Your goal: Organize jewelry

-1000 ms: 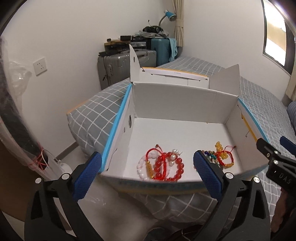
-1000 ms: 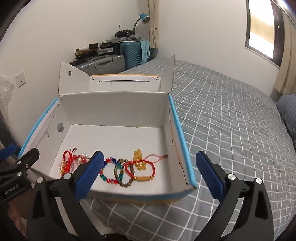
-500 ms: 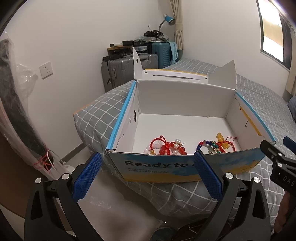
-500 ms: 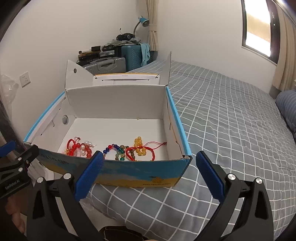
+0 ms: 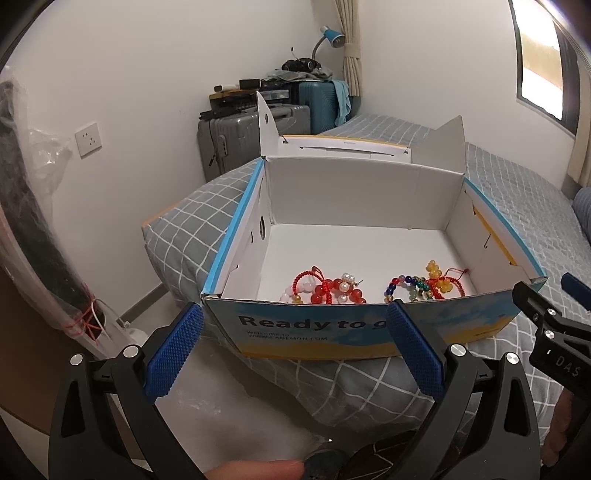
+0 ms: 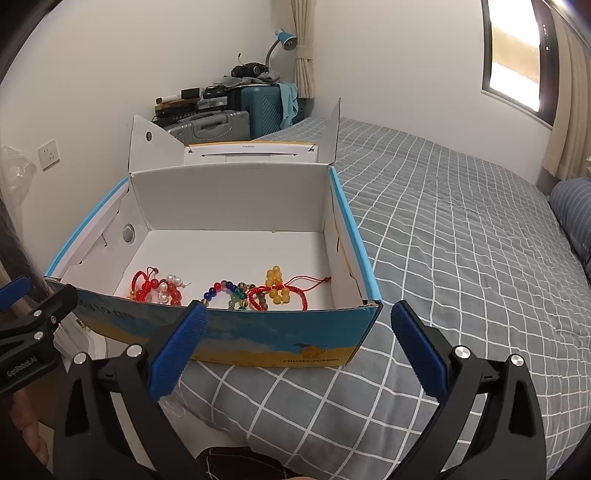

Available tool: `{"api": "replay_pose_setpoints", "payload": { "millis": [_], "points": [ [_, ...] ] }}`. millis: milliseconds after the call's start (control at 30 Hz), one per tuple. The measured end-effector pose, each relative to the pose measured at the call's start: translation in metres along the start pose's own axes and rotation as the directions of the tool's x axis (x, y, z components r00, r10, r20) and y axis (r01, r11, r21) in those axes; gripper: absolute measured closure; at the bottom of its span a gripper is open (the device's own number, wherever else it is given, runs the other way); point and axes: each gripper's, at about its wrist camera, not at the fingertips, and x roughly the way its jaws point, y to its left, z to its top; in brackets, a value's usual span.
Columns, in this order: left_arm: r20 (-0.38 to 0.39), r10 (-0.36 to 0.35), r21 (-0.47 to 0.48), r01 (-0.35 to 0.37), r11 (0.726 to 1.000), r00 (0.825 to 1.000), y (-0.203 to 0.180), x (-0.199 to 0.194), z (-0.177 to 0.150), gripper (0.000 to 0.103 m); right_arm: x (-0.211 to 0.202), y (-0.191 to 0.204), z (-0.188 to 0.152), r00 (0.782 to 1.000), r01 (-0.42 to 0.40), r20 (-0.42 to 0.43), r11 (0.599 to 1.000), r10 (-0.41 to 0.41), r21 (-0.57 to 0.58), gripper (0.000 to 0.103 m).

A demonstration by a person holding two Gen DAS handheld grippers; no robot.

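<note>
An open cardboard box (image 5: 332, 325) (image 6: 295, 332) sits on the corner of a grey checked bed. Inside lie two heaps of bead bracelets: a red and white one (image 5: 328, 290) (image 6: 159, 288) on the left and a multicoloured, yellow and red one (image 5: 428, 284) (image 6: 258, 291) on the right. My left gripper (image 5: 295, 350) is open and empty, held before the box's front wall. My right gripper (image 6: 295, 350) is open and empty, before the box's front right corner. Each gripper shows at the edge of the other's view.
The bed (image 6: 461, 240) stretches to the right, with a pillow (image 6: 572, 214) at its far end. Suitcases (image 5: 251, 125) piled with clutter and a blue lamp (image 5: 332, 35) stand by the back wall. A plastic-wrapped bundle (image 5: 33, 221) stands at left.
Both grippers have drawn back and lower from above the box to in front of it. Its printed front wall now shows and partly hides the bracelets. Both stay open.
</note>
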Motion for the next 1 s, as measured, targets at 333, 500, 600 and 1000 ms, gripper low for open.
{"api": "replay_pose_setpoints", "payload": {
  "millis": [333,500,600,1000],
  "points": [
    [-0.004,-0.012,0.008,0.012,1.0,1.0,-0.0016,-0.0014,-0.0007,0.006,-0.002,0.0035,-0.0021,1.0,-0.003,-0.003,1.0,0.003,-0.001,0.007],
    [-0.004,-0.01,0.014,0.01,1.0,1.0,-0.003,-0.002,-0.0021,0.006,-0.0023,0.0033,-0.0023,1.0,-0.001,-0.002,1.0,0.001,0.0,0.007],
    [-0.002,-0.012,0.013,0.012,1.0,1.0,-0.0028,-0.0019,-0.0017,0.006,-0.0023,0.0035,-0.0024,1.0,0.0,-0.004,1.0,0.0,0.001,0.007],
    [-0.002,-0.016,0.011,0.016,1.0,1.0,-0.0043,-0.0023,-0.001,0.006,-0.003,0.0066,-0.0006,1.0,0.0,-0.007,1.0,0.0,-0.001,0.007]
  ]
}}
